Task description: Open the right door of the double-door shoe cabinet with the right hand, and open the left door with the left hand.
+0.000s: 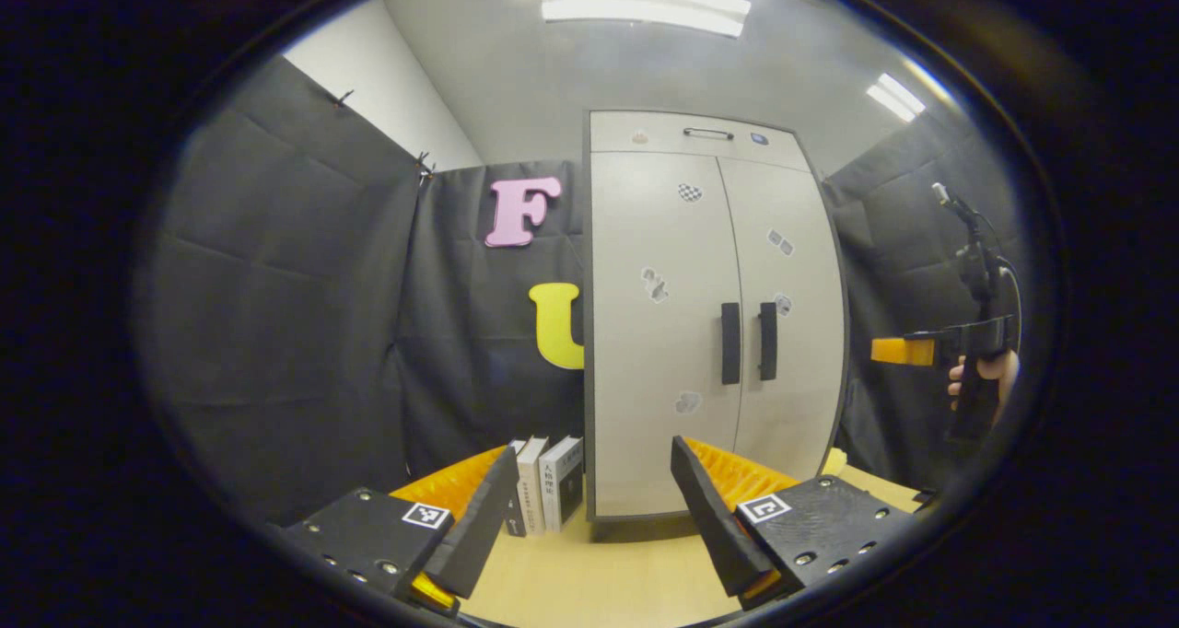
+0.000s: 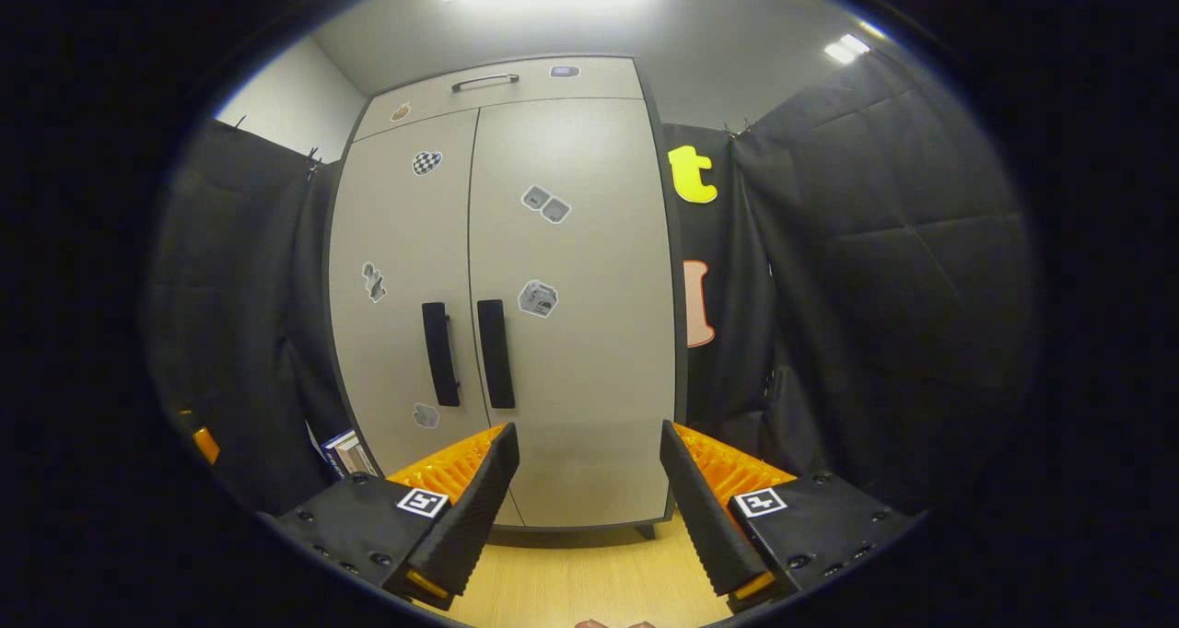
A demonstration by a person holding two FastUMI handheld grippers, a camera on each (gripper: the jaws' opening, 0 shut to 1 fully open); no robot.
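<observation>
I hold both hand-held grippers (image 1: 589,508) (image 2: 589,499) released, grasping nothing; the rigid doors should swing lightly, so I take the right handle (image 2: 495,353) first, then the left handle (image 1: 729,343).

Light wood tabletop (image 1: 589,573), bare grain showing in front of the cabinet in both views. Pale double-door shoe cabinet (image 1: 682,333) stands directly on it, upright, dark base touching the wood, both doors closed. Three books (image 1: 543,485) stand upright on the tabletop just beside the cabinet's left side, spines facing out, packed together. In the right gripper view their corner peeks out left of the cabinet.
</observation>
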